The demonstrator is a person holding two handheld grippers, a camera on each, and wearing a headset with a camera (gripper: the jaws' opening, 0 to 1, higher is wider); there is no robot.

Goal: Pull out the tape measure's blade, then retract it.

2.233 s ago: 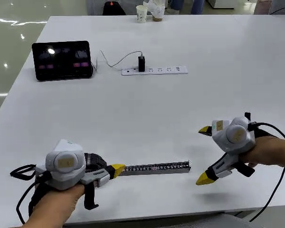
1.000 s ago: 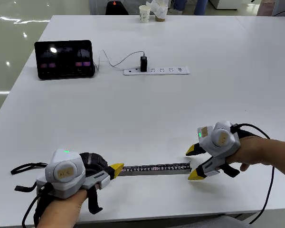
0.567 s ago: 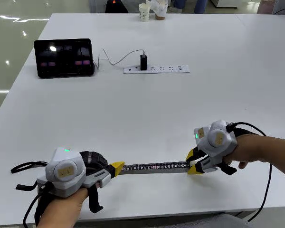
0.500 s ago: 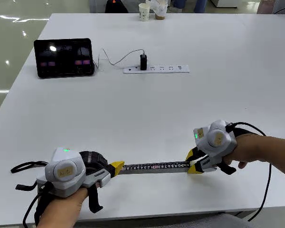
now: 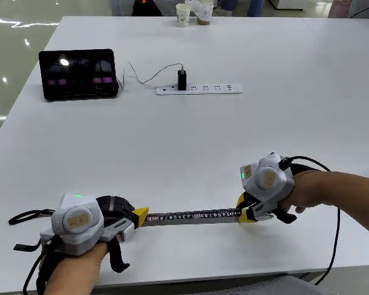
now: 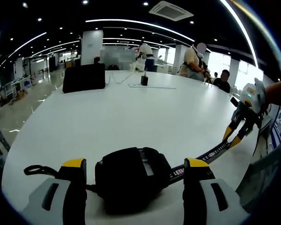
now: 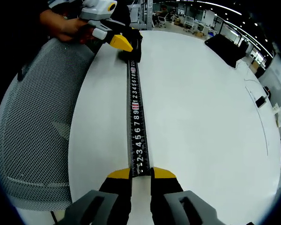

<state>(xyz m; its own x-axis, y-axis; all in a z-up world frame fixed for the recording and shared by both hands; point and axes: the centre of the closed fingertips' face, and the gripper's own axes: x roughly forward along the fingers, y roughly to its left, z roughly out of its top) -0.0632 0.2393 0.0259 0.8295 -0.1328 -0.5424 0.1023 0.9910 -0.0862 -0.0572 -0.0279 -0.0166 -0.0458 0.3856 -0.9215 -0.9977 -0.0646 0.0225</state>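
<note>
— Blade tip: can you see it?
— No. It is hidden between the yellow jaws of the right gripper, which are closed on it. The printed numbers start just ahead of them.
— And the other end?
— It runs straight ahead from those jaws, flat on the white table, into the black tape measure case. That sits between the jaws of the left gripper.
— Are they squeezing it?
— Cannot tell. They stand wide on either side of it, thin gaps seem to show, and the case's underside is out of sight.
— Anything else?
— Far beyond both pairs of jaws lie a dark tablet, its screen too dim to read, and a power strip.
</note>
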